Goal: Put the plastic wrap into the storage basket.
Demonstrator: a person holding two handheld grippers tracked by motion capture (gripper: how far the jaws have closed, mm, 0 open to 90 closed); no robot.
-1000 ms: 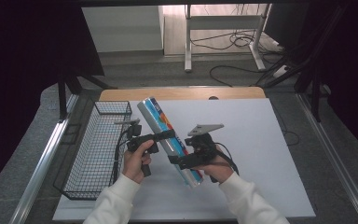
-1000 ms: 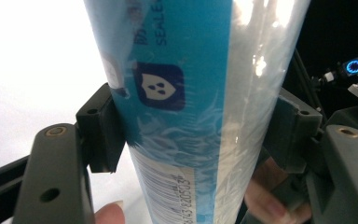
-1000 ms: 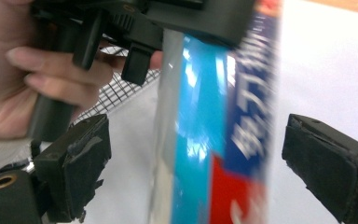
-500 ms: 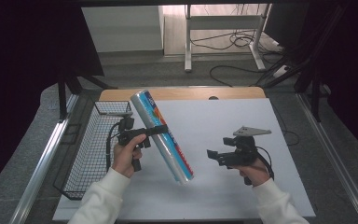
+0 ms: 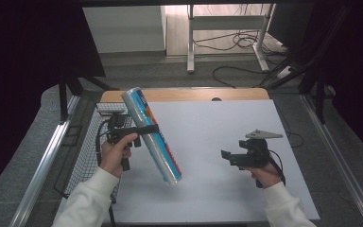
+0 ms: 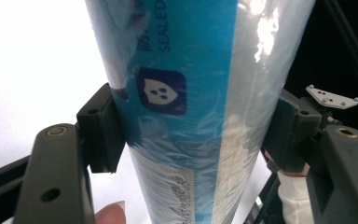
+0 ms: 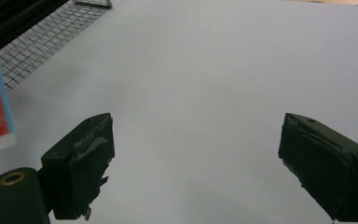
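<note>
Dark room, cables [image 5: 236, 43] on floor

Roll [image 5: 152, 138] tilted above the table's [image 5: 208, 123] left part, beside the wire basket [image 5: 87, 156] (at the left edge). Left gripper [image 5: 144, 130] around it; right gripper [image 5: 227, 155] well apart, to its right.

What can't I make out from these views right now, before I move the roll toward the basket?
- Wire basket: its floor and near end, high view, hidden by the left hand and sleeve.
- Food wrap roll: both ends, left gripper view, cut off by the edges; most label print is too small in the high view.
- Left gripper: whether its pads grip evenly, hidden behind the roll.
</note>
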